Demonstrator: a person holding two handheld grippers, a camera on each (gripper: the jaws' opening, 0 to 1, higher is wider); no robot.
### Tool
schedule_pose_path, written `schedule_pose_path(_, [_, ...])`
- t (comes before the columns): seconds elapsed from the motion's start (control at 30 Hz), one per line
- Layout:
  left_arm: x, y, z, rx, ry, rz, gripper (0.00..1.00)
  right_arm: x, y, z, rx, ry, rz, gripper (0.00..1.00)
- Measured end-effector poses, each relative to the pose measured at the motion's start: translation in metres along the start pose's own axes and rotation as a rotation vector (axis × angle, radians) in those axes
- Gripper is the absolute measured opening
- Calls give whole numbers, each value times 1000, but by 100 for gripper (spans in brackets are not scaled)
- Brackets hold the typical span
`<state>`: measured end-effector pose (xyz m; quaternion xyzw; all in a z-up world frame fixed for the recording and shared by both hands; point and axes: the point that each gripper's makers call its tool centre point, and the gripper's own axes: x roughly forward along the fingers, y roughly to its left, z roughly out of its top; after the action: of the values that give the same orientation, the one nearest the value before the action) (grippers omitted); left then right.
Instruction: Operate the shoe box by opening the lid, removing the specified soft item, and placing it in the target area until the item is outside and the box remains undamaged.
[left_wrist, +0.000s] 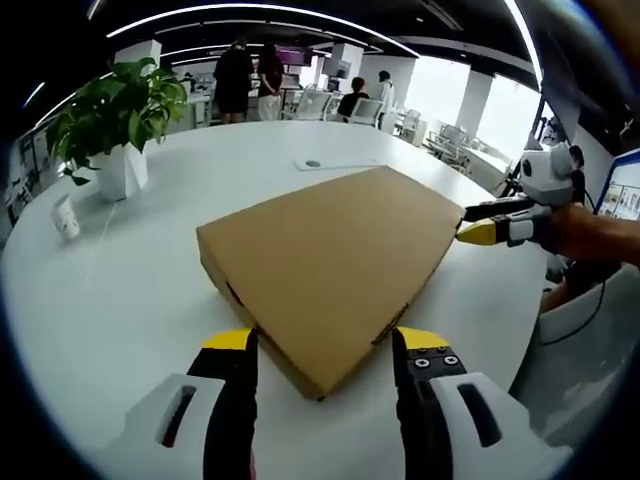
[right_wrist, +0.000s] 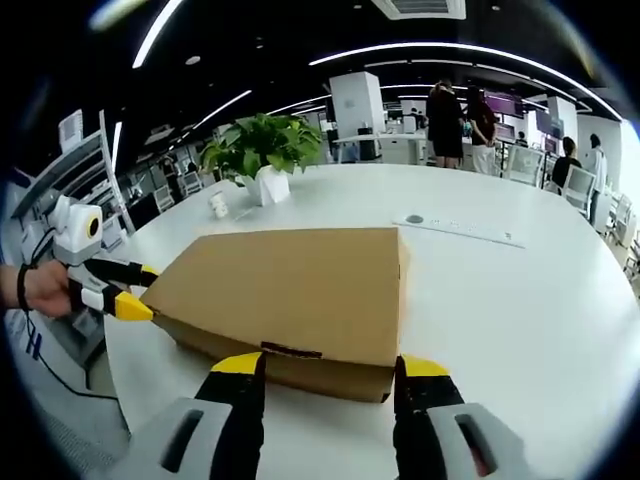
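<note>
Left gripper view: we see flat brown cardboard shoe box (left_wrist: 335, 272), lid closed, lying mid-counter on smooth white round counter (left_wrist: 120, 290). Our left gripper (left_wrist: 322, 345), yellow-tipped black jaws spread wide, holding nothing, straddles box's near corner. Right gripper (left_wrist: 478, 222) sits at box's far right corner, jaws parted, gripping nothing. Right gripper view: our right gripper (right_wrist: 330, 368) wide apart before box's front wall. Leafy plant in angular white pot (right_wrist: 262, 150) near counter's far edge.
</note>
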<state>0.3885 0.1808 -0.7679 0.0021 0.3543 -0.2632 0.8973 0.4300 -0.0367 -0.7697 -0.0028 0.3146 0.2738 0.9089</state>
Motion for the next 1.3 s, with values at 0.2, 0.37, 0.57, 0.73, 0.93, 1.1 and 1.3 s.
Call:
schedule_pose_path(0.2, [-4, 1, -2, 5, 5, 0, 51, 2, 0, -1, 5, -3, -3, 48])
schedule_pose_path(0.37, [-11, 2, -6, -4, 1, 5, 49, 2, 4, -2, 5, -1, -3, 48])
schedule_pose_path(0.57, [-19, 4, -13, -3, 6, 16, 49, 3, 15, -6, 0, 10, 2, 48])
schedule_pose_path(0.73, [-26, 7, -21, 17, 12, 35, 48, 2, 23, -7, -7, 14, 14, 48])
schedule_pose_path(0.93, [-36, 10, -28, 9, 12, 45, 48, 2, 35, -11, -29, 32, 20, 46])
schedule_pose_path(1.1, [-45, 15, -35, 7, 16, 58, 49, 1, 45, -14, -35, 40, 31, 44])
schedule_pose_path(1.3, [-55, 19, -42, -7, 15, 70, 48, 1, 57, -15, -37, 43, 36, 44])
